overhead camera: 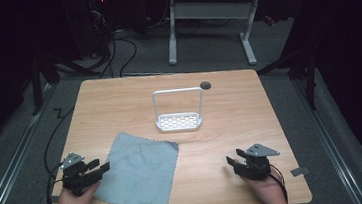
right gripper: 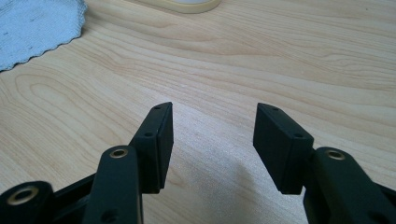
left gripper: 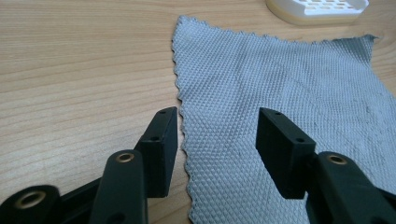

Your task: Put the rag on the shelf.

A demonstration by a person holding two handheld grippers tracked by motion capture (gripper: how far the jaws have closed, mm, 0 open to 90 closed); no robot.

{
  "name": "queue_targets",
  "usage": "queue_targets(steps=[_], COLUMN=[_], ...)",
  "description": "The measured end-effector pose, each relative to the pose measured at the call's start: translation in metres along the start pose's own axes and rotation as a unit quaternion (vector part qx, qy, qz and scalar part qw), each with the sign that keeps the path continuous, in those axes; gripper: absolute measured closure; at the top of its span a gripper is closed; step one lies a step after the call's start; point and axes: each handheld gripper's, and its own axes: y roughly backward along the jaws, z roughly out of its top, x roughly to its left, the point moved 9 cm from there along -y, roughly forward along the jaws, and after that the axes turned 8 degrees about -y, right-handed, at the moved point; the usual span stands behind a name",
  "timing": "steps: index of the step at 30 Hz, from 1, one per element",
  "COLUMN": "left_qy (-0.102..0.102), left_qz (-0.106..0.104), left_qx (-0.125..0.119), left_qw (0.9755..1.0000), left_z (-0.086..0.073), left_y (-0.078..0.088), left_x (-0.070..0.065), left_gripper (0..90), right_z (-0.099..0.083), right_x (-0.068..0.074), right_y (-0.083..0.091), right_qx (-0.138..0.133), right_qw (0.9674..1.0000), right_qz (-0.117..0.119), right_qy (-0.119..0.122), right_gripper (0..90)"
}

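A grey-blue cloth (overhead camera: pixel 138 170) lies flat on the front left of the wooden table (overhead camera: pixel 235 112), its zigzag edge plain in the left gripper view (left gripper: pixel 280 93). My left gripper (overhead camera: pixel 98 167) rests at the cloth's left edge, jaws wide apart with nothing between them, and hovers over that edge (left gripper: pixel 217 121). A white rack (overhead camera: pixel 178 115) with a tall wire handle and a perforated base stands mid-table. My right gripper (overhead camera: pixel 233 157) sits open near the front right over bare wood (right gripper: pixel 212 119), with the cloth's corner (right gripper: pixel 32 23) far off to its left.
A small dark hole (overhead camera: pixel 205 85) marks the table behind the rack. A grey tag (overhead camera: pixel 299 171) lies at the front right edge. Cables trail off the left side to the floor. A white desk frame (overhead camera: pixel 209 24) stands beyond the table.
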Motion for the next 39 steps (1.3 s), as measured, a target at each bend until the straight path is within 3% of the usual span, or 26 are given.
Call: queue_targets(steps=[13,17,21,22,25,33,38,39], left_qy=[-0.006,-0.020,-0.047,-0.058,-0.084,-0.098,-0.114,-0.114], left_qz=[-0.003,-0.014,-0.031,-0.031,-0.021,-0.031,-0.055,-0.055], left_qx=[0.006,0.016,0.035,0.047,0.070,0.075,0.079,0.079], left_qw=[1.0000,0.9996,0.9978,0.9967,0.9938,0.9918,0.9887,0.9887], left_z=[-0.002,-0.004,-0.007,-0.009,-0.013,-0.013,-0.012,-0.012], left_y=[-0.003,-0.005,-0.008,-0.010,-0.014,-0.017,-0.023,-0.023], left_x=[-0.002,-0.008,-0.018,-0.020,-0.024,-0.035,-0.060,-0.060], left_gripper=[50.0,55.6,73.3,81.8,89.1,90.0,90.0,90.0], right_z=[-0.001,-0.001,-0.001,-0.001,-0.001,-0.002,-0.001,-0.001], right_x=[0.002,0.002,0.004,0.005,0.006,0.008,0.011,0.011], right_y=[-0.001,-0.002,-0.002,-0.002,-0.002,-0.003,-0.004,-0.004], right_qx=[0.003,0.004,0.005,0.005,0.004,0.007,0.006,0.006], right_qw=[1.0000,1.0000,1.0000,1.0000,1.0000,0.9999,0.9998,0.9998], right_qz=[0.003,0.004,0.007,0.008,0.009,0.011,0.014,0.014], right_qy=[0.001,0.002,0.002,0.001,0.000,0.005,0.008,0.008], right_gripper=[48.4,48.5,48.8,49.3,49.5,50.4,52.3,52.3])
